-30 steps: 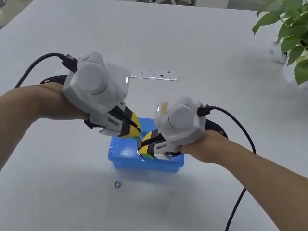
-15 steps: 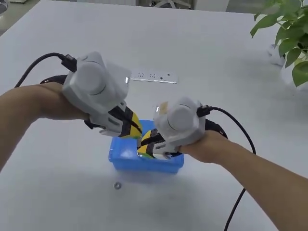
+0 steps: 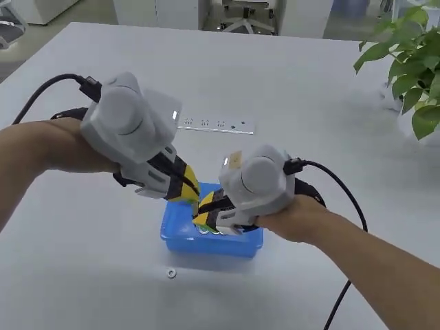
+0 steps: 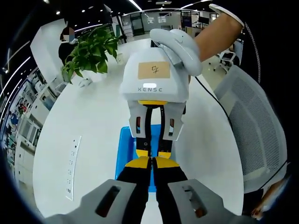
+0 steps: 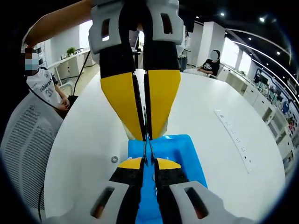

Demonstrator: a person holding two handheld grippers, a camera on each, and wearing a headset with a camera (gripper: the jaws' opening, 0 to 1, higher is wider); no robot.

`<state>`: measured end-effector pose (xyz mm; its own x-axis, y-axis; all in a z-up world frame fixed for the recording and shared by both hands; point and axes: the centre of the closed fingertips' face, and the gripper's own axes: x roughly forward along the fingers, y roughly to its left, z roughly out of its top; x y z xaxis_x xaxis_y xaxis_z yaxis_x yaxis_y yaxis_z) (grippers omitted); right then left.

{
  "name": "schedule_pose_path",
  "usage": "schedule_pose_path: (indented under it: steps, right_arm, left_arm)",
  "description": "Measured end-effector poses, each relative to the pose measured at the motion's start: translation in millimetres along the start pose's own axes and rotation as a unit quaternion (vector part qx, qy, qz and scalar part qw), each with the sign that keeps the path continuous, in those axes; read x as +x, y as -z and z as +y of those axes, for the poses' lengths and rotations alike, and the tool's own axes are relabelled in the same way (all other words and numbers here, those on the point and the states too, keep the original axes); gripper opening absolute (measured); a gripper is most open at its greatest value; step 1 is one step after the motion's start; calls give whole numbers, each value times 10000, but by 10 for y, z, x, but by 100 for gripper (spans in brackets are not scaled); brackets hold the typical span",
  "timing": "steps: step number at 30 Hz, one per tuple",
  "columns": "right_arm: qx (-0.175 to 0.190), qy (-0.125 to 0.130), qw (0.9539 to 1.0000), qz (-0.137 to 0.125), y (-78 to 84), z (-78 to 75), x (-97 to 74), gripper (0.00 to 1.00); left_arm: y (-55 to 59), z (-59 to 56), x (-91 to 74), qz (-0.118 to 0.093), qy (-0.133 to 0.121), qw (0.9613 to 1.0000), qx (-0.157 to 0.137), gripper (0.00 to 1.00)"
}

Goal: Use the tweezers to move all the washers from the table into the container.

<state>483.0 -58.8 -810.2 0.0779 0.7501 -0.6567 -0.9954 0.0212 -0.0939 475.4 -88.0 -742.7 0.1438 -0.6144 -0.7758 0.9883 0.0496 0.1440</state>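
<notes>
A blue container (image 3: 242, 241) sits on the white table, seen too in the right gripper view (image 5: 180, 151) and the left gripper view (image 4: 123, 141). Above it my two grippers meet tip to tip. The left gripper (image 3: 188, 192) comes in from the left and the right gripper (image 3: 203, 218) from the right. Thin metal tweezers (image 5: 145, 136) run between the left gripper's yellow pads (image 5: 122, 100) and my right gripper (image 5: 144, 163); both look shut on them. In the left gripper view its own jaws (image 4: 152, 161) are closed. One small washer (image 3: 171, 273) lies on the table in front of the container (image 5: 114, 159).
A white power strip (image 3: 214, 124) lies behind the container (image 5: 233, 131). A potted plant (image 3: 405, 62) stands at the table's far right. A mesh office chair (image 5: 23, 140) stands beside the table, and people sit in the background.
The head camera has tilted, shifting the whole picture. Both grippers stay tip to tip over the container, with no visible change in their grip.
</notes>
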Motion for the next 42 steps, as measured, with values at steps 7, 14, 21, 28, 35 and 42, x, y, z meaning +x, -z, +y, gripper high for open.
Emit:
schedule_pose_path:
  steps: [7, 14, 21, 28, 35, 42]
  right_arm:
    - [-86, 5, 9999, -63, -118, 102, -31, 11]
    - [-168, -24, 9998, -105, -194, 236, -24, 11]
    - [-211, -66, 9997, -113, -219, 360, 13, 11]
    - [-231, -135, 9996, -103, -215, 477, 79, 11]
    - [-240, -234, 9994, -85, -181, 585, 162, 11]
    - [-237, -326, 9992, -27, -113, 661, 252, 11]
  left_arm:
    - [-7, -100, -127, 66, -40, 10000, 16, 5]
    - [12, -223, -210, 136, -63, 9999, 21, 5]
    - [60, -343, -242, 161, -72, 9998, -11, 5]
    - [128, -445, -239, 149, -58, 9998, -84, 5]
    - [221, -536, -214, 151, -3, 9997, -174, 5]
    - [311, -607, -150, 147, 75, 9996, -248, 5]
